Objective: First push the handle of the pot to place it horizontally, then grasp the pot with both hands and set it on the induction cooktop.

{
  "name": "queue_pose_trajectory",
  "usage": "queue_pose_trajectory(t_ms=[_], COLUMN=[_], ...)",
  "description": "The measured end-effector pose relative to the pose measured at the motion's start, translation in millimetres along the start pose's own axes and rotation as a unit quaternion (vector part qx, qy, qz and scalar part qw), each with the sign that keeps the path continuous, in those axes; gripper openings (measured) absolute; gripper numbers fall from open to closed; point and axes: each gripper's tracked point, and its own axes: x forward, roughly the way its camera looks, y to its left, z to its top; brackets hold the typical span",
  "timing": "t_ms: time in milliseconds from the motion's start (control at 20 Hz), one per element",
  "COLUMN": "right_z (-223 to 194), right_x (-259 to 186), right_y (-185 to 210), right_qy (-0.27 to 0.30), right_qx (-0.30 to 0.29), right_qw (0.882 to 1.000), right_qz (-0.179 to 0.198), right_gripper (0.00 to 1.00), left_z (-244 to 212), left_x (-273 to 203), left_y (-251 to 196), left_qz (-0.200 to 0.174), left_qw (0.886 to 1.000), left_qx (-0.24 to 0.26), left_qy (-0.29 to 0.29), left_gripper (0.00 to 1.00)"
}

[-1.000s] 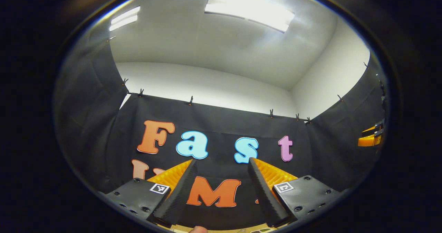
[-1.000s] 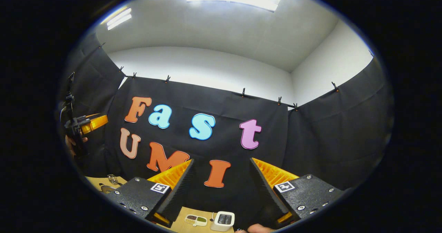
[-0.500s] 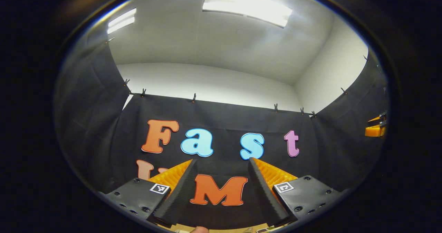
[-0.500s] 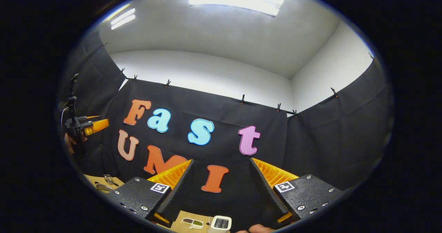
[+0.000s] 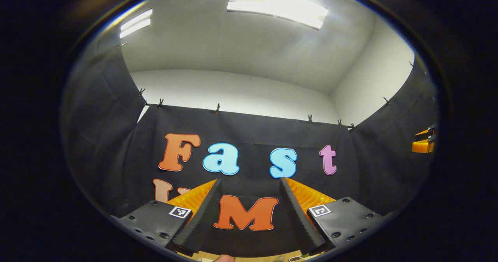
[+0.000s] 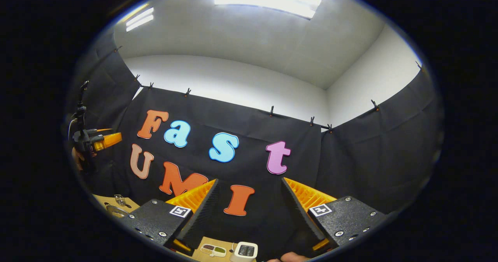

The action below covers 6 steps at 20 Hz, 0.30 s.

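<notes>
Black cloth walls rise ahead of both sets of fingers. I hold the left gripper and right gripper spread, empty. Pot sits lower-left on the tabletop; pushing its handle comes next, I judge.

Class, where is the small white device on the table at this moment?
In the right gripper view, the small white device sits on the wooden table at the bottom centre, between the right gripper's open fingers, just right of a small tray.
</notes>
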Motion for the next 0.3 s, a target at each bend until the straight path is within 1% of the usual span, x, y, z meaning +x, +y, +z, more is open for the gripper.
queue_pose_trajectory(t_ms=[300], right_z=[3.8], right_x=[-3.2], right_y=[-0.2], right_qy=[-0.005], right_qx=[0.000], right_qw=[1.000], right_qz=[0.000], right_gripper=[0.95], left_z=[4.0], left_x=[-2.6], left_y=[3.4], left_qz=[0.003], left_qw=[1.000], left_qx=[0.004], left_qy=[-0.003], left_gripper=[0.94])
